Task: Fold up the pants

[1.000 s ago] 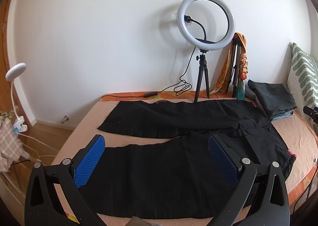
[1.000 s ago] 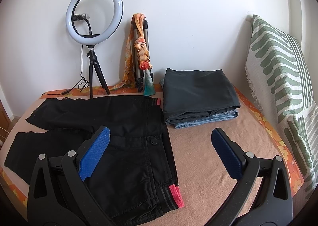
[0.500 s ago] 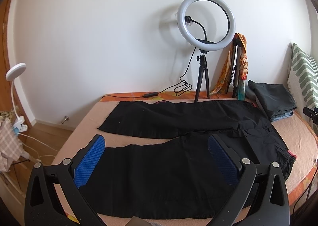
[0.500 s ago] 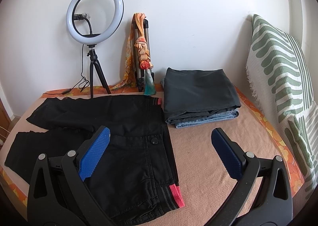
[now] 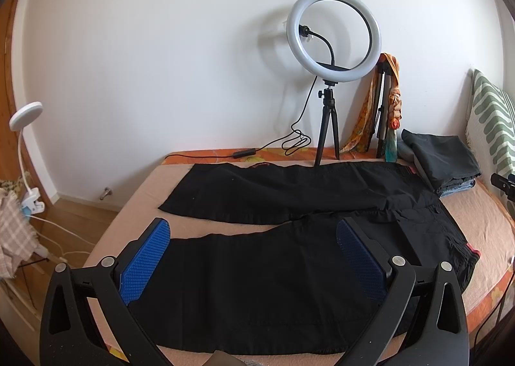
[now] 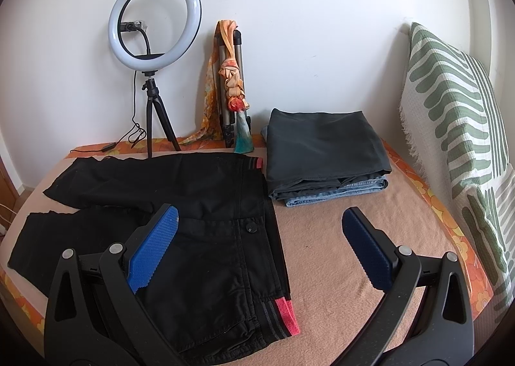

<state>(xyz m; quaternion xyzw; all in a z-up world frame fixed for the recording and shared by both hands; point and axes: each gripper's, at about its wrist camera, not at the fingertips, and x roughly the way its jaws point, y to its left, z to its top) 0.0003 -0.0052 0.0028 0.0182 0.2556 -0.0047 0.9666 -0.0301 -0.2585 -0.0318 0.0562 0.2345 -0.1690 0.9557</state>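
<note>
You are holding the left gripper (image 5: pixel 254 261) released above the flat black fabric pants (image 5: pixel 289 256). Your right gripper (image 6: pixel 260 248) is also hovering released, over their waistband (image 6: pixel 273 275).

Left tongs (image 5: pixel 252 264) up close now: two matte black plastic arms, each with a teardrop cut-out near its base, and silver round screws (image 5: pixel 398 260) at the pivots. Blue pads (image 5: pixel 146 261) line the inner faces, stamped with a fine grid texture. Over to the right tongs (image 6: pixel 257 250): same black frame, same silver screw heads, blue ridged pads, the right one looking darker in shade.
</note>
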